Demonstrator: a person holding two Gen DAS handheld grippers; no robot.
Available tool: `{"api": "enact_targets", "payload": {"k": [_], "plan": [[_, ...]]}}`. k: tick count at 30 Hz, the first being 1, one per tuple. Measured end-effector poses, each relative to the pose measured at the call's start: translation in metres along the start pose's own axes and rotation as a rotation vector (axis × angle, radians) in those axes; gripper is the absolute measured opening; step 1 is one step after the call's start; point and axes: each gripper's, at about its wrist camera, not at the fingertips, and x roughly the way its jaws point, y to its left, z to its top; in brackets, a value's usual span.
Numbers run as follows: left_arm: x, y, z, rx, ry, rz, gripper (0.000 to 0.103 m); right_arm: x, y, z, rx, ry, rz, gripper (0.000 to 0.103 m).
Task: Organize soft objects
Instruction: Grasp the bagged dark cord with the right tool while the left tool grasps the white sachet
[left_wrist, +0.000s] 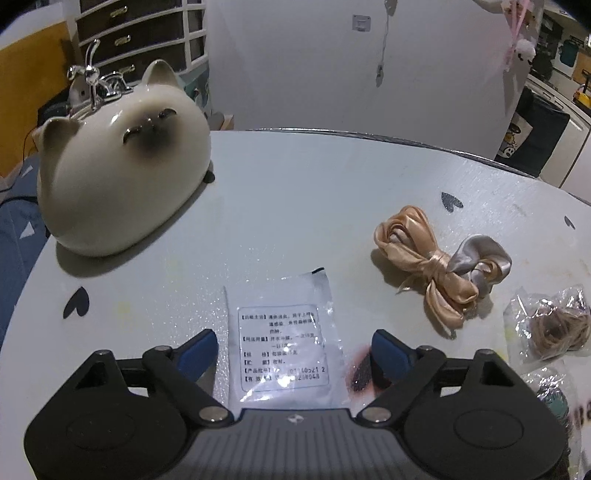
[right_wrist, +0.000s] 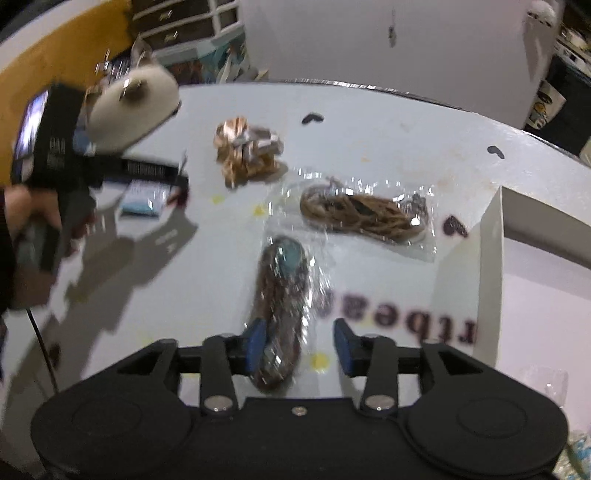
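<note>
One wrapped packet (right_wrist: 282, 314) lies between right gripper (right_wrist: 301, 345) fingers

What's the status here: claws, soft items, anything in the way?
Left claw open over flat labelled packet. Right claw open astride dark bagged bundle. Satin bow untouched. White box close right.

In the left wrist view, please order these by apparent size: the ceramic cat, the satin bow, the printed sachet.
1. ceramic cat, clearly largest.
2 and 3. satin bow and printed sachet look alike; the sachet lies nearer the camera, so I will not rank them.
</note>
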Motion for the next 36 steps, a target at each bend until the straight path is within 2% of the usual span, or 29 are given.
{"api": "enact_targets", "payload": {"k": [1,2,3,5,11,13,19,22,27,30,36], "plan": [[-0.001,-0.001,-0.001,0.004,-0.007,0.005,0.086,0.001,-0.001,0.004,0.018,-0.006,0.006,0.062],[-0.001,-0.001,-0.002,0.01,-0.009,0.01,0.081,0.002,-0.001,0.008,0.039,-0.011,0.007,0.074],[-0.001,-0.002,-0.003,0.015,-0.011,0.015,0.074,0.005,-0.001,0.011,0.051,-0.01,0.006,0.077],[-0.003,-0.003,-0.005,0.015,-0.023,0.021,0.066,0.012,0.002,0.017,0.063,-0.003,0.016,0.077],[-0.012,-0.005,-0.011,0.018,-0.031,-0.001,0.061,0.032,0.006,0.021,0.082,0.038,0.013,0.076],[-0.014,-0.006,-0.014,0.017,-0.032,-0.01,0.055,0.036,0.007,0.021,0.08,0.05,0.012,0.073],[-0.024,-0.009,-0.024,0.005,-0.024,-0.055,0.051,0.045,0.01,0.013,0.064,0.09,-0.013,0.06],[-0.029,-0.011,-0.029,0.002,-0.017,-0.076,0.05,0.043,0.013,0.01,0.038,0.072,-0.035,0.046],[-0.039,-0.016,-0.04,-0.008,-0.001,-0.102,0.05,0.036,0.01,0.009,0.054,0.05,-0.008,0.025],[-0.047,-0.019,-0.048,-0.005,0.007,-0.112,0.05,0.031,0.011,0.006,0.048,0.039,0.0,0.021],[-0.07,-0.027,-0.062,0.01,0.007,-0.126,0.05,0.017,0.015,0.002,0.034,0.013,0.004,0.019]]}}
